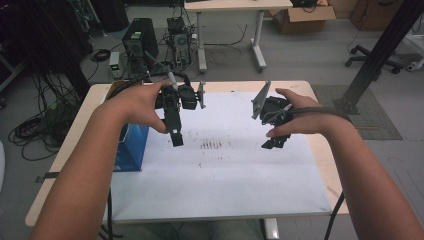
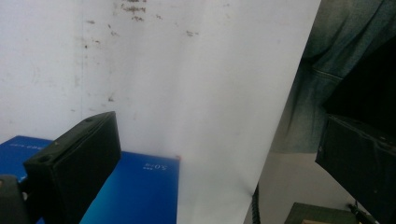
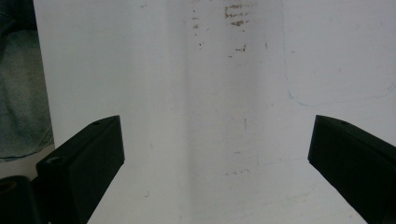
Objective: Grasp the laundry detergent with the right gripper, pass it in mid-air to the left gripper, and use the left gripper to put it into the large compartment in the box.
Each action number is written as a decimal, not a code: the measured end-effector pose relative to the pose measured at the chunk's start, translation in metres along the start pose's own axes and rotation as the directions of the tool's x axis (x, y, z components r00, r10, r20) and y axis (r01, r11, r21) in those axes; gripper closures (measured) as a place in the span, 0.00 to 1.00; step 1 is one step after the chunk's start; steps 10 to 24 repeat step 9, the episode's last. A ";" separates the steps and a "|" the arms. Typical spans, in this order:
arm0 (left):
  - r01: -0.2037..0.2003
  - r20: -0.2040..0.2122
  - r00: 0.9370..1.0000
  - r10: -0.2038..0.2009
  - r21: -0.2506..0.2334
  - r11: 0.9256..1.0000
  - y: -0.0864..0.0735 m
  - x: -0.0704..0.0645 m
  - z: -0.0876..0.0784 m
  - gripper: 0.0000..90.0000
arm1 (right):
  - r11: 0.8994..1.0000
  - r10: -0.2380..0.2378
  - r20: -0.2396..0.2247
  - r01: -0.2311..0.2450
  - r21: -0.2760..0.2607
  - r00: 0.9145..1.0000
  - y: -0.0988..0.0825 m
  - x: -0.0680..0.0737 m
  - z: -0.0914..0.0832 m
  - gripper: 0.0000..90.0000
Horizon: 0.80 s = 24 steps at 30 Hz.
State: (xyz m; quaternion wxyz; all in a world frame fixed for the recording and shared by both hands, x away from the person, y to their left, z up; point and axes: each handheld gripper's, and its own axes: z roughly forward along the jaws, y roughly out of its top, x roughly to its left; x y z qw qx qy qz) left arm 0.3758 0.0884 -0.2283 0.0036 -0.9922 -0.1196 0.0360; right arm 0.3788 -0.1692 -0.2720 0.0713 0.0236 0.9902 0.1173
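Note:
A person holds both black grippers above a white sheet [image 1: 225, 170] that covers the table. My left gripper [image 1: 176, 136] points down over the sheet's left part, next to a blue box [image 1: 131, 147]; its jaws stand wide apart with nothing between them. In the left gripper view the blue box [image 2: 135, 191] lies low between the jaws of the left gripper [image 2: 224, 154]. My right gripper [image 1: 275, 143] hangs over the sheet's right part. The right gripper [image 3: 217, 158] is open and empty in its own view, over bare white sheet [image 3: 187, 93].
Dark smudges [image 1: 211, 145] mark the sheet's middle. The wooden table edge [image 1: 327, 165] shows at the right. Beyond the table stand a computer tower [image 1: 140, 42], tangled cables, a second desk [image 1: 235, 6] and cardboard boxes. The person's denim trousers [image 2: 327, 79] show past the sheet's near edge.

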 end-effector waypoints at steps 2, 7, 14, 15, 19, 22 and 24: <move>-0.002 0.000 1.000 0.002 -0.002 1.000 -0.001 0.001 0.000 0.00 | 1.000 0.003 -0.001 -0.003 0.003 1.000 0.000 0.000 0.000 0.04; -0.004 0.000 1.000 0.004 -0.006 1.000 0.000 0.001 0.000 0.00 | 1.000 0.005 0.003 -0.005 0.000 1.000 0.000 0.000 -0.001 0.04; -0.007 0.001 1.000 0.007 -0.007 1.000 0.001 0.000 0.000 0.00 | 1.000 0.005 0.004 -0.005 -0.004 1.000 -0.001 0.000 -0.001 0.04; -0.007 0.001 1.000 0.007 -0.007 1.000 0.001 0.000 0.000 0.00 | 1.000 0.005 0.004 -0.005 -0.004 1.000 -0.001 0.000 -0.001 0.04; -0.007 0.001 1.000 0.007 -0.007 1.000 0.001 0.000 0.000 0.00 | 1.000 0.005 0.004 -0.005 -0.004 1.000 -0.001 0.000 -0.001 0.04; -0.007 0.001 1.000 0.007 -0.007 1.000 0.001 0.000 0.000 0.00 | 1.000 0.005 0.004 -0.005 -0.004 1.000 -0.001 0.000 -0.001 0.04; -0.007 0.001 1.000 0.007 -0.007 1.000 0.001 0.000 0.000 0.00 | 1.000 0.005 0.004 -0.005 -0.004 1.000 -0.001 0.000 -0.001 0.04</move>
